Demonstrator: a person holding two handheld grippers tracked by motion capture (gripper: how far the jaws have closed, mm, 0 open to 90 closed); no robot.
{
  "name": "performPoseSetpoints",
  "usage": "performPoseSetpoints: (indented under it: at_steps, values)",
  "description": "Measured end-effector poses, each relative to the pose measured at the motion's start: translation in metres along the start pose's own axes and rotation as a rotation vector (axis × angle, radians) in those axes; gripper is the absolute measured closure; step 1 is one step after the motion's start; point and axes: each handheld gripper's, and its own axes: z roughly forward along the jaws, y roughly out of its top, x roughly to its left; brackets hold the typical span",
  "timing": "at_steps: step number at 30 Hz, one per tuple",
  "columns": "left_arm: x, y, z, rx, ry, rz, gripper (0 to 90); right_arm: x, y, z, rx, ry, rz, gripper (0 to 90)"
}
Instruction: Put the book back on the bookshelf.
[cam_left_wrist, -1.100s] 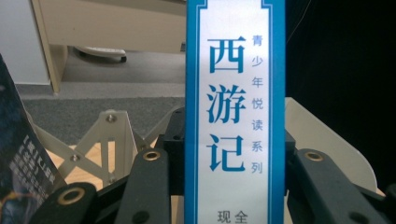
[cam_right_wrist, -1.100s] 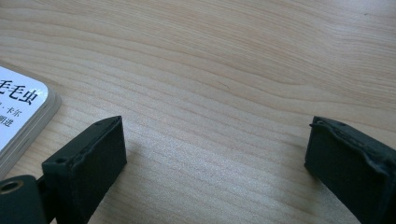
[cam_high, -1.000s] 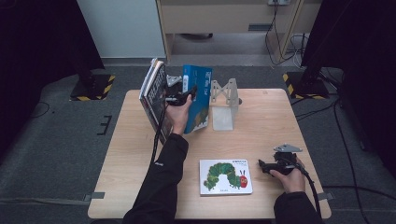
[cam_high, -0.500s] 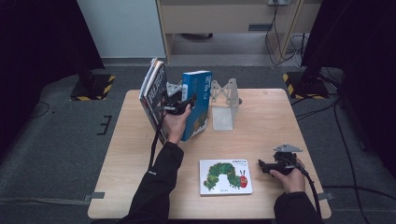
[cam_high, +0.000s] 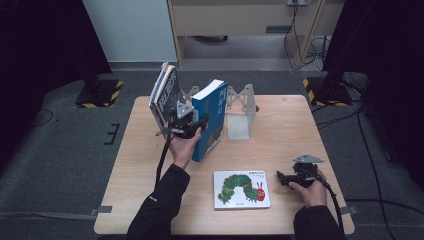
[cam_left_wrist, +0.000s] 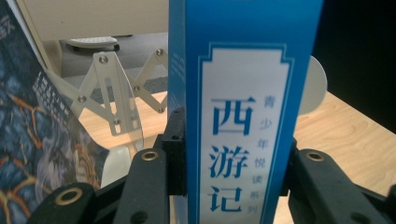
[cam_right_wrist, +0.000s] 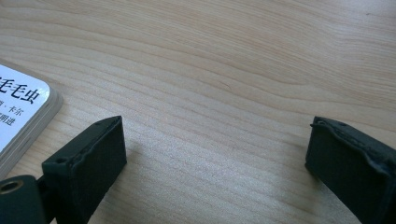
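Pale wooden tabletop (cam_high: 280, 145): the left gripper (cam_high: 186, 122), forearm stretched forward, pinches the upright blue book (cam_high: 210, 117) by its spine beside leaning magazines (cam_high: 165, 95). Right gripper (cam_high: 290, 177) rests low, jaws spread, near the caterpillar book (cam_high: 241, 189).

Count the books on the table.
3 at least: blue book upright in the left gripper; dark book leaning behind it, perhaps hiding more; caterpillar book flat near the front.

Thick blue book (cam_high: 210, 117), white spine label with blue Chinese characters, upright, slightly tilted, just beside white expanding bookend (cam_high: 239, 112).
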Motion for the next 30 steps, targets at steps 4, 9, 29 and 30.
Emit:
performPoseSetpoints:
  at_steps: [4, 9, 29, 30]
  values:
    - [-0.004, -0.007, -0.009, 0.016, 0.007, 0.006, 60.5, 0.0, 0.0, 0.0, 0.001, 0.0, -0.003, 5.2]
    - [-0.007, -0.02, -0.022, 0.029, 0.008, 0.01, 60.5, 0.0, 0.0, 0.0, 0.001, 0.001, -0.002, 5.2]
    - [-0.007, -0.043, -0.033, -0.01, -0.045, -0.005, 57.5, 0.001, 0.0, 0.0, 0.0, -0.001, 0.0, 5.2]
    - [-0.007, -0.043, -0.033, -0.013, -0.045, -0.005, 57.4, 0.001, 0.0, 0.0, 0.0, -0.001, 0.001, 5.2]
